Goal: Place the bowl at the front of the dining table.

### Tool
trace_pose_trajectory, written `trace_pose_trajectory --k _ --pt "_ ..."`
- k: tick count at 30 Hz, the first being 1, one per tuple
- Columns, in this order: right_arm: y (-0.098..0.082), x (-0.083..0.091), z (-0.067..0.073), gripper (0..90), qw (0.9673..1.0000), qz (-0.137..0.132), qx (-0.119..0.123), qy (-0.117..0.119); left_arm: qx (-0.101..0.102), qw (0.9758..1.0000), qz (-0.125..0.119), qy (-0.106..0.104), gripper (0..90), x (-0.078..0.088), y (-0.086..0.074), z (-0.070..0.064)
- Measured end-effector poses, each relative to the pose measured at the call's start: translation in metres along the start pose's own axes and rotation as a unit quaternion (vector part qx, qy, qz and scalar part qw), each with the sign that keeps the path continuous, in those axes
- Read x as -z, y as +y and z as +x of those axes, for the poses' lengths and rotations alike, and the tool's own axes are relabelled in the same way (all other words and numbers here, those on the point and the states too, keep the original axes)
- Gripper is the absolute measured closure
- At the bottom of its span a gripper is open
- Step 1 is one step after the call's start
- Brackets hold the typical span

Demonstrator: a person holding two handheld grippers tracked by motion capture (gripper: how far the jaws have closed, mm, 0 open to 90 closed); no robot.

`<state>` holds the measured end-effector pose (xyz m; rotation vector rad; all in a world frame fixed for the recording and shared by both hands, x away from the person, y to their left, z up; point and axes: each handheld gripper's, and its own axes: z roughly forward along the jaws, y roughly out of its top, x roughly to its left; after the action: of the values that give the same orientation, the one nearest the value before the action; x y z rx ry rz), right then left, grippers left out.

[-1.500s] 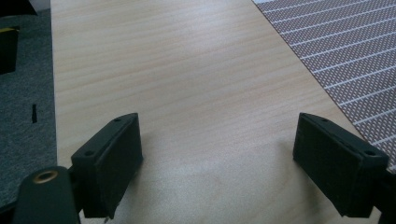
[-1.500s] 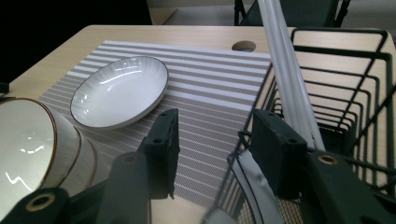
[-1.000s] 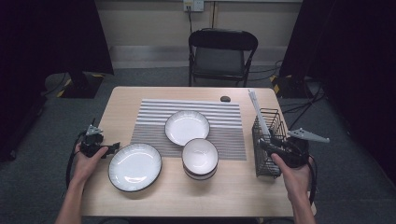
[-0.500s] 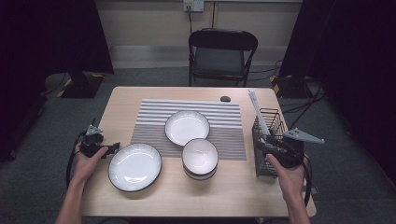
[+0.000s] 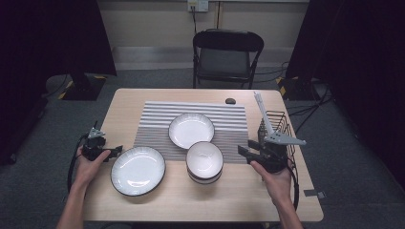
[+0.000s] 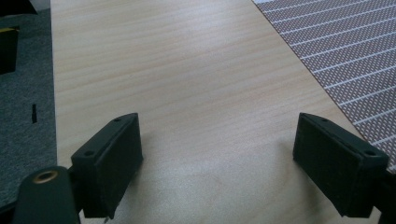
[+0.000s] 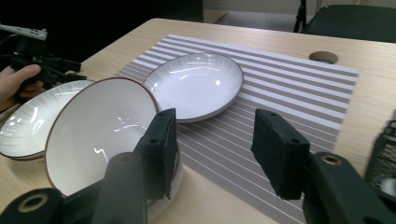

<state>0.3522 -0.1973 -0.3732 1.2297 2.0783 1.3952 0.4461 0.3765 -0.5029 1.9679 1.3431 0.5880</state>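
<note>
Right tool view: the right tool (image 7: 212,149) looked over the stacked bowls (image 7: 100,140); its left jaw stood at the top bowl's rim, the right jaw over the striped mat (image 7: 299,91); nothing was gripped.
Left tool view: the left tool (image 6: 217,163) had its jaws spread wide over bare wood, holding nothing; the mat's corner lay off its right jaw.
High view: the stacked bowls (image 5: 204,161) sat just left of the right tool (image 5: 249,151); the large plate (image 5: 138,170) lay just right of the left tool (image 5: 116,151); the shallow bowl (image 5: 191,130) lay on the mat beyond both.
Extras: the wire rack (image 5: 277,131) stood behind the right tool.
Surface: a pale wooden counter (image 5: 129,102) with a small dark cap near its far edge.
Room: grey carpet, a black folding chair (image 5: 227,57) beyond the counter, dark curtains at both sides.
Change: the right tool had come leftward from the rack toward the stacked bowls, its jaws half open and just closing a little with nothing between them; the left tool stayed put.
</note>
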Motion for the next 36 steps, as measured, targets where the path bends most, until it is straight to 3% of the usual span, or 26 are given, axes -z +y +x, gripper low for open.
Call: trace_pose_trajectory --k 7,12,19,27,36 --pt "-0.001 -0.028 0.012 52.1 0.9995 0.02 0.016 0.018 0.0 1.0 0.0 0.0 15.1 0.0 0.0 0.0" --pt "-0.002 -0.051 0.017 55.7 0.9982 0.029 0.022 0.048 0.0 1.0 0.0 -0.001 15.1 0.0 0.0 0.0" --pt "-0.005 -0.077 0.024 63.1 0.9959 0.048 0.034 0.068 -0.002 1.0 0.001 -0.001 15.1 0.0 0.0 0.0" --pt "-0.004 -0.089 0.022 70.9 0.9943 0.057 0.034 0.084 -0.002 1.0 0.001 -0.002 15.1 0.0 0.0 0.0" --pt "-0.011 -0.095 0.02 74.8 0.9924 0.077 0.04 0.087 -0.001 1.0 0.001 -0.003 15.0 0.0 0.0 0.001"
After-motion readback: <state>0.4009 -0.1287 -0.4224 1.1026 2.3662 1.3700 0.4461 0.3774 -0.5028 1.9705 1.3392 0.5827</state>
